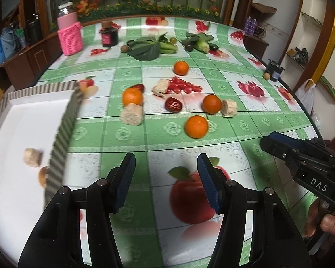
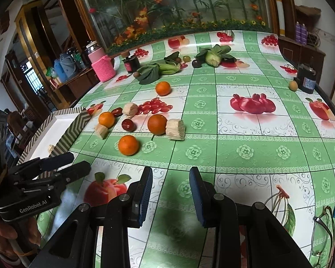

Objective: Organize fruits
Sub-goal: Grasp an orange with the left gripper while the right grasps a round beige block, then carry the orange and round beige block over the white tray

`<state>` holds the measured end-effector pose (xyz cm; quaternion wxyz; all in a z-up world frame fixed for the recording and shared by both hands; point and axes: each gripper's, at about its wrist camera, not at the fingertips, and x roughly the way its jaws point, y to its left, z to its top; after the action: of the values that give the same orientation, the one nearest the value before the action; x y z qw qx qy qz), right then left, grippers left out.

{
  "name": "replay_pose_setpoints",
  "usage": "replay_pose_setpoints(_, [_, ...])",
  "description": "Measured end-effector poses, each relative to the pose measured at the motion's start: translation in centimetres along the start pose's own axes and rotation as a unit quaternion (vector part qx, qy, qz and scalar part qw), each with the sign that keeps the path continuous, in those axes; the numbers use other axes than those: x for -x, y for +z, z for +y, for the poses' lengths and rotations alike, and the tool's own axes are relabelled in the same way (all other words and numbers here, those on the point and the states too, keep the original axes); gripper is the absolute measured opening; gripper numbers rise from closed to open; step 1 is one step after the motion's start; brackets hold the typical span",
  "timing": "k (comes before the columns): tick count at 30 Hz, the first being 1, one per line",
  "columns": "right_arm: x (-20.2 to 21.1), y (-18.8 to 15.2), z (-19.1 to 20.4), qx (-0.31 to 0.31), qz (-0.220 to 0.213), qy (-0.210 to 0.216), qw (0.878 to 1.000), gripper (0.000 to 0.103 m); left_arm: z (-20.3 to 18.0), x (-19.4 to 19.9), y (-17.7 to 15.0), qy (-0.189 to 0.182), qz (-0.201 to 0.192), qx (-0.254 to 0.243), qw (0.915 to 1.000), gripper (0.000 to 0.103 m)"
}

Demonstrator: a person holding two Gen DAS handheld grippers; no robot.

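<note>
Several oranges lie on the fruit-print tablecloth; the nearest orange [image 1: 196, 126] [image 2: 128, 145] is ahead of both grippers. Two red dates [image 1: 173, 105] [image 2: 128, 125] and pale corn-cob pieces [image 1: 131, 114] [image 2: 175, 129] lie among them. A white tray with a striped rim [image 1: 62, 120] [image 2: 72, 127] sits at the left and holds one cob piece [image 1: 32, 157]. My left gripper [image 1: 166, 179] is open and empty above the cloth. My right gripper [image 2: 170, 193] is open and empty, to the right of the left one [image 2: 62, 165].
Leafy greens [image 1: 145, 48] and corn in husk [image 1: 201, 43] lie farther back. A pink knitted cup [image 1: 70, 36], a dark jar [image 1: 109, 36] and a small can [image 1: 274, 71] stand near the table edges. Glasses [image 2: 323, 230] lie at the near right.
</note>
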<state>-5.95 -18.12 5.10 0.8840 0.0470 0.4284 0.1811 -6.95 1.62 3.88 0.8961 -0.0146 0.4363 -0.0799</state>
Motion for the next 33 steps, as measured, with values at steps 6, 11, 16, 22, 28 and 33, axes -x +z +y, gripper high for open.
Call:
replay_pose_setpoints(6, [-0.6,0.6,-0.4,0.001,0.006,0.002,1.000,0.033,-1.3,-2.5,1.3,-0.019,0.024,-0.007,0.9995,0.057])
replay_pose_setpoints(11, [-1.8,1.4,-0.6,0.012,0.019,-0.002,1.000,0.033,-2.4,-4.6,2.2,-0.025,0.042,-0.009,0.9988,0.057])
replay_pose_setpoints(16, [-2.7,2.7,-1.0,0.014,0.025,0.001,1.000,0.033,-3.0,-5.9,3.3,-0.015,0.042,-0.014,0.9989,0.057])
replay_pose_setpoints(22, [-4.4,4.2,-0.7,0.023,0.038,0.004,0.999,0.034,-3.0,-6.5,3.8,-0.012,0.034,-0.021,0.9991,0.056])
replay_pose_setpoints(28, [-6.6,5.0,0.0,0.042,0.056,0.008,0.998,0.034,-3.0,-6.3,3.5,-0.004,0.027,-0.042,0.9988,0.030])
replay_pose_setpoints(33, [-7.7,5.1,-0.6,0.023,0.053,0.021,0.998,0.027,-2.6,-6.3,3.5,-0.016,0.024,-0.041,0.9988,0.030])
